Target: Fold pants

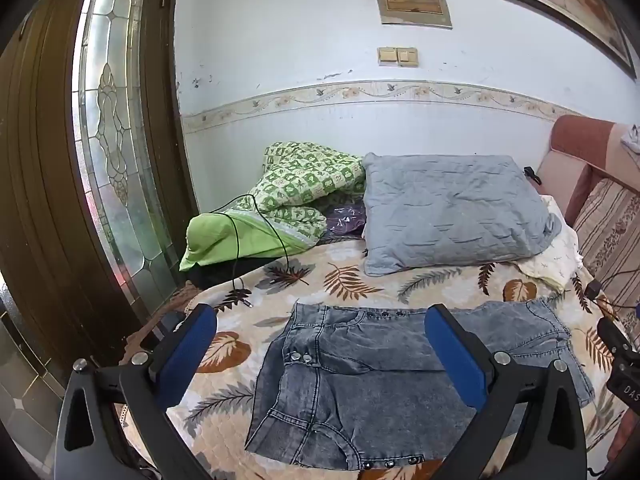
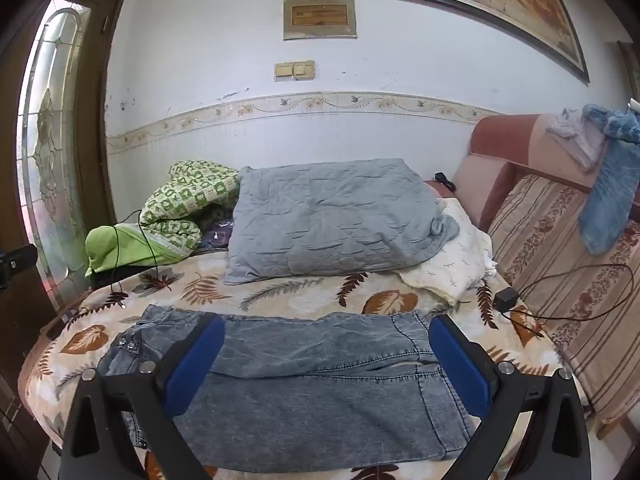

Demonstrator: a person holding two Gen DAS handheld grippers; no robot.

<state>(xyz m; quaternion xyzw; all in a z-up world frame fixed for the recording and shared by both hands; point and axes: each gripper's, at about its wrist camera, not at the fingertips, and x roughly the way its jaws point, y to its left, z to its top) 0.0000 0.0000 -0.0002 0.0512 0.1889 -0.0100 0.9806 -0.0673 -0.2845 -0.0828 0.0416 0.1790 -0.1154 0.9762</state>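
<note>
Right, both claws gape wide, gripping nothing: left gripper point(image 1: 320, 344) and right gripper point(image 2: 326, 350) hover above the jeans point(image 2: 320, 392), spread just in front of the grey pillow point(image 2: 328, 216) (waistband left). Pinch matching corners squarely, I'd say.

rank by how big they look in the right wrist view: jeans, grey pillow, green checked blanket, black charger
1. jeans, though nearness to the camera inflates them
2. grey pillow
3. green checked blanket
4. black charger
</note>
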